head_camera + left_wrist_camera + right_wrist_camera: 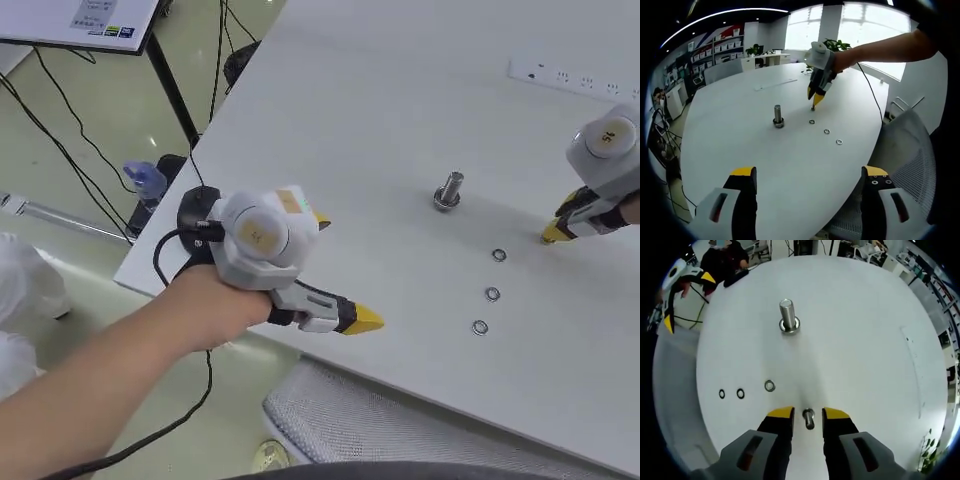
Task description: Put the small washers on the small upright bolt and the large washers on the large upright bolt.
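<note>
Head view: white table [350,110], large bolt [447,190]; cables [62,152] cross pale floor [120,110].

large bolt [447,190]: shiny metal | washers [492,294]: bright metal | table [380,110]: smooth matt white

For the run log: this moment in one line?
left tongs open, empty | right tongs open at small bolt | three washers loose on table

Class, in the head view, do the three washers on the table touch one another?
No, the washers lie in a row on the table with gaps between them.
</note>
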{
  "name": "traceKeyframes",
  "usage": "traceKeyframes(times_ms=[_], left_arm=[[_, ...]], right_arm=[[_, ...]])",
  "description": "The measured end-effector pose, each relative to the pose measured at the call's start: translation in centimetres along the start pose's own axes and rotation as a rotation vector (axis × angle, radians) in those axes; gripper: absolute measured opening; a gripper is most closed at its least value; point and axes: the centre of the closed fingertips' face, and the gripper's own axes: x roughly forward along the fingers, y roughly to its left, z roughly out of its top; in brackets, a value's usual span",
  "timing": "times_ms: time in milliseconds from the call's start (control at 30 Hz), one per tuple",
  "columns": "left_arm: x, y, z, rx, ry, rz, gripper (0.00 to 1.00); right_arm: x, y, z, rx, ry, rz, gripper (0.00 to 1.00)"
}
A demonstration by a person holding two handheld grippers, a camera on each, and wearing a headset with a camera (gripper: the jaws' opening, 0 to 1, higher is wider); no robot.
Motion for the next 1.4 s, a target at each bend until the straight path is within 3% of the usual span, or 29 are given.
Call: traceKeyframes(times_ms=[267,700,1400], left_arm=[[-0.5,0.3,0.7,0.011,-0.004,0.007,0.86],[-0.6,0.3,1.1,0.025,-0.005,0.006,0.85],[-0.5,-0.1,0.9,0.026,-0.007,0.004,0.86]], right_arm=[[-0.7,1.7,1.9,-0.044,-0.023,0.012,0.24],[-0.9,4.3,3.3,-0.111,-0.03,0.044,0.26],[1.6,5.9,2.6,-0.084,-0.026,0.065,0.28]])
